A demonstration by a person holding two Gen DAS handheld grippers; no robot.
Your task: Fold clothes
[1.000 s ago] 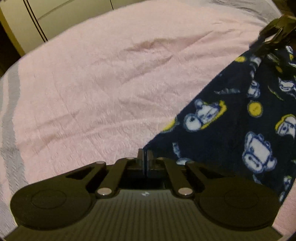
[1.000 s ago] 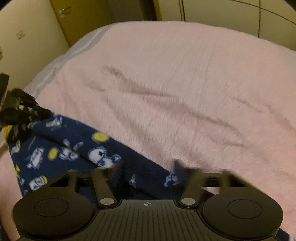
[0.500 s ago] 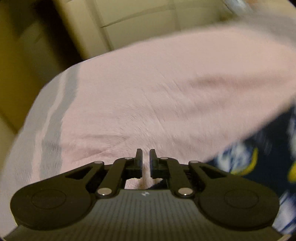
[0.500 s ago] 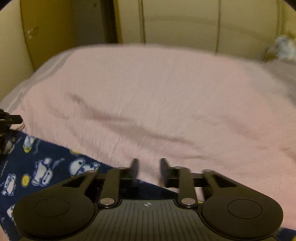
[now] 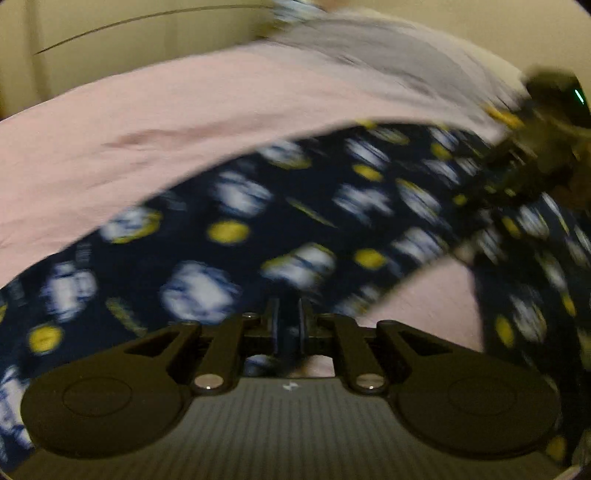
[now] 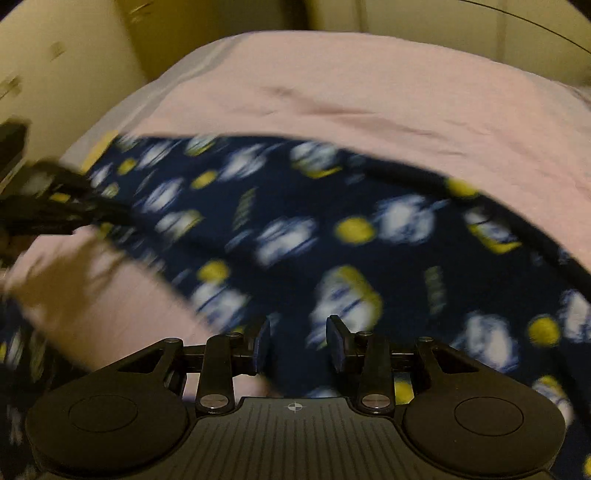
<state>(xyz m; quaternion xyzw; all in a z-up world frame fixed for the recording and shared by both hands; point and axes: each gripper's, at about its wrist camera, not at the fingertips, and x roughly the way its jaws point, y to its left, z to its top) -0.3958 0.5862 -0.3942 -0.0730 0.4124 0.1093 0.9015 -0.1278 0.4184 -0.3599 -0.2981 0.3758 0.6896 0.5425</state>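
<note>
A navy garment (image 5: 280, 221) printed with white and yellow cartoon figures lies on a pink bedspread (image 5: 147, 122); both views are motion-blurred. My left gripper (image 5: 287, 325) has its jaws a narrow gap apart with navy cloth between them. My right gripper (image 6: 297, 343) is open wider, with the garment (image 6: 332, 236) lying between and under its fingers. The right gripper shows at the right edge of the left wrist view (image 5: 532, 147). The left gripper shows at the left edge of the right wrist view (image 6: 40, 206).
The pink bedspread (image 6: 369, 92) covers the bed, with a grey-white striped border (image 6: 122, 114) at its edge. Cream cupboard doors (image 6: 443, 22) stand behind the bed. A grey-white fabric heap (image 5: 388, 48) lies at the far side.
Both grippers have swung down onto the garment, which now fills both views. The left jaws have gone from shut to slightly apart. The right jaws stay open.
</note>
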